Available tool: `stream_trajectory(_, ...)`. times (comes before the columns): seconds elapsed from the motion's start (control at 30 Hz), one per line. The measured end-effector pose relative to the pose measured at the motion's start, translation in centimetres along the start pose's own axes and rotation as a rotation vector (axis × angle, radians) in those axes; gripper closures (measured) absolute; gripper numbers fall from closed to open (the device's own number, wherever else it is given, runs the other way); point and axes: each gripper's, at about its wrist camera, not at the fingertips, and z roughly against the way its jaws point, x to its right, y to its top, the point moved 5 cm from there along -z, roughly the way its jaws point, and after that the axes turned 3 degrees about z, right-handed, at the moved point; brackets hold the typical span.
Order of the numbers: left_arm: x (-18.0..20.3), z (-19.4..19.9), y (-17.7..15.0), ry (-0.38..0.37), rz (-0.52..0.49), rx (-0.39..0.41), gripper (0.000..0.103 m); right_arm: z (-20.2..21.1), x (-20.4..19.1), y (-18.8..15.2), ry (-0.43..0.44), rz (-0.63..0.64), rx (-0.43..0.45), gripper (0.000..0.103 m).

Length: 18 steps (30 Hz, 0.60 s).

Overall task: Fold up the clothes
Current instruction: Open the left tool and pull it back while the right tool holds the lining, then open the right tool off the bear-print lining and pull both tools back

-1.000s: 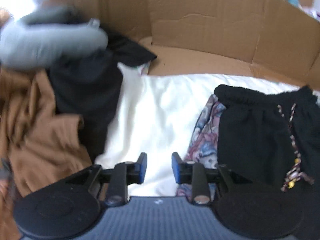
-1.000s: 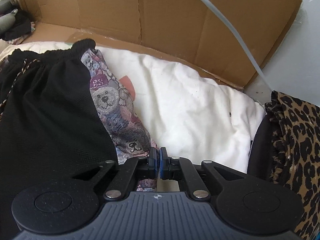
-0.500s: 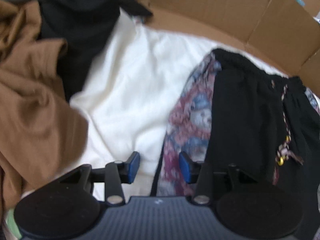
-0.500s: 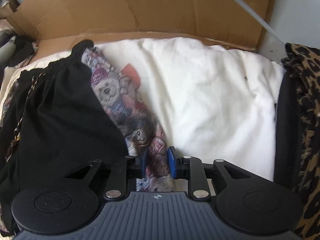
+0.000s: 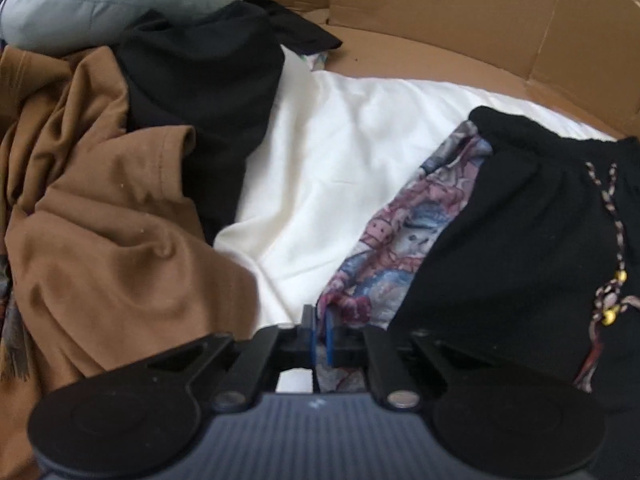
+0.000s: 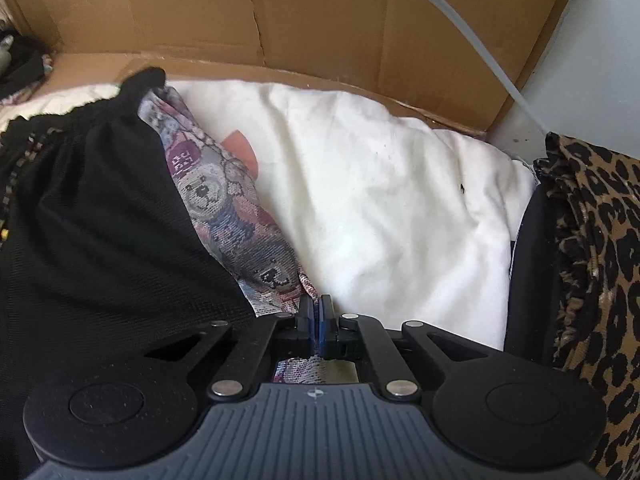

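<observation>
Both grippers, left (image 5: 319, 330) and right (image 6: 319, 320), pinch the patterned shorts (image 6: 224, 204) in their jaws.

You see black shorts (image 5: 520, 216) with teddy-bear-print side panels, a white sheet (image 6: 380, 200), a brown shirt (image 5: 100, 232), leopard-print fabric (image 6: 592, 240) and a grey pillow (image 5: 100, 4).

Setting: domestic room, laundry-sorting spot. Evidence: white padded bedding (image 6: 380, 200) as work surface; flattened cardboard walls (image 6: 320, 12) around it; heap of loose clothes, including a brown T-shirt (image 5: 120, 232), a black garment (image 5: 208, 92) and a grey neck pillow (image 5: 100, 4); leopard-print fabric (image 6: 592, 240) at the side.
</observation>
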Motion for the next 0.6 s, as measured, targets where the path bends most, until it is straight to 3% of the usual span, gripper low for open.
stream_trajectory(0.1,0.3,-0.4,-0.1,0.018,-0.020,0.004,0.096,-0.4,-0.3,0.0,0.005,0.010,-0.018,0.103)
stream_trajectory(0.2,-0.4,0.2,-0.3,-0.019,0.027,-0.001,0.086,0.1,0.4,0.3,0.070,-0.038,-0.026,0.096)
stream_trajectory(0.3,-1.0,1.1,-1.2,-0.055,0.046,-0.020,0.072,1.0,1.2,-0.3,0.124,-0.068,-0.027,0.065)
stream_trajectory(0.33,-1.2,1.4,-1.5,-0.066,0.051,-0.023,0.070,1.3,1.5,-0.6,0.141,-0.076,-0.028,0.062)
stream_trajectory(0.6,-3.3,5.3,-3.7,-0.150,0.124,0.031,0.058,4.1,2.6,-3.9,0.223,-0.133,-0.018,0.062)
